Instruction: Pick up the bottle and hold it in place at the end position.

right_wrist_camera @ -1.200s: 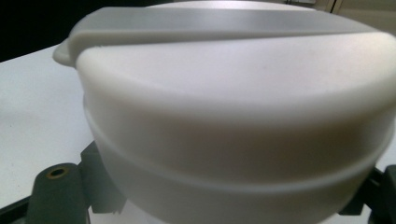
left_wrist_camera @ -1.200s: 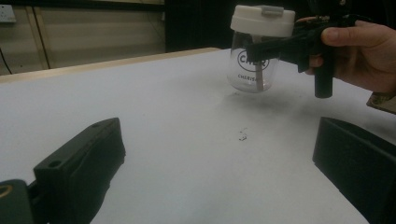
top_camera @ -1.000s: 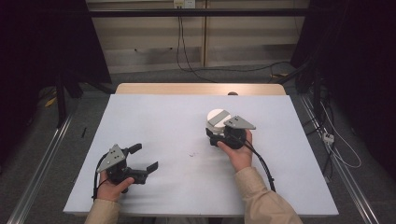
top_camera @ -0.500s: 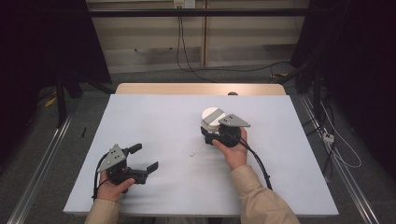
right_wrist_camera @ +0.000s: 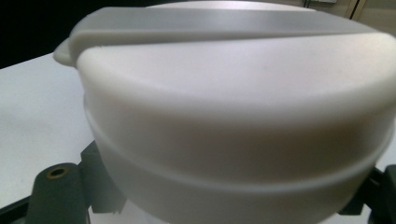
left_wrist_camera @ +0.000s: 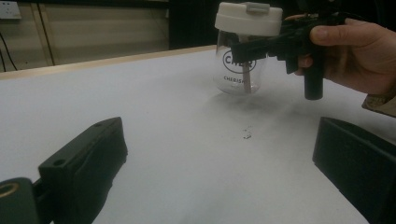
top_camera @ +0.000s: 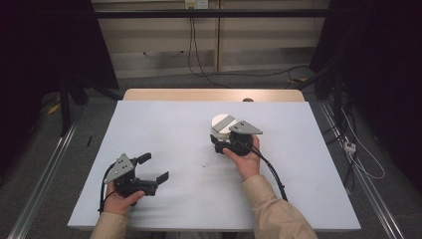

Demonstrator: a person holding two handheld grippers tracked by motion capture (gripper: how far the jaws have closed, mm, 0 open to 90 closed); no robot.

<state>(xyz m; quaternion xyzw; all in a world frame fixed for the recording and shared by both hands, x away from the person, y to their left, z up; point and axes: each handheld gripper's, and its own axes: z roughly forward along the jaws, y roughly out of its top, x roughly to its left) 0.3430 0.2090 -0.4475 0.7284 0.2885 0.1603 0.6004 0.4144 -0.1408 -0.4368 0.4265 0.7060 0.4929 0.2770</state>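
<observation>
the right gripper [top_camera: 223,141] was clamped on a clear jar [left_wrist_camera: 239,74], its jaws closed around the glass just beneath the white lid [top_camera: 223,123]. the jar was upright and seemed to hang just above the white table [top_camera: 164,129], right of the middle and toward the far half, with a faint shadow under it in the left gripper view (whether its base grazed the surface i couldn't quite tell). dark lettering ran across the glass, and a thin brownish stick stood inside. a grey strip [right_wrist_camera: 210,23] ran across the top of the lid, and from the right gripper view the lid sat very close, with the black jaws at either side below it.

the left gripper [top_camera: 152,169] rested low near the table's near left corner, well apart from the jar, jaws spread wide with nothing between them. it pointed across toward the jar. a small dark speck [left_wrist_camera: 246,135] lay on the table between the two grippers. a black cable [top_camera: 273,172] trailed back from the right gripper along the person's beige sleeve [top_camera: 278,214].
</observation>
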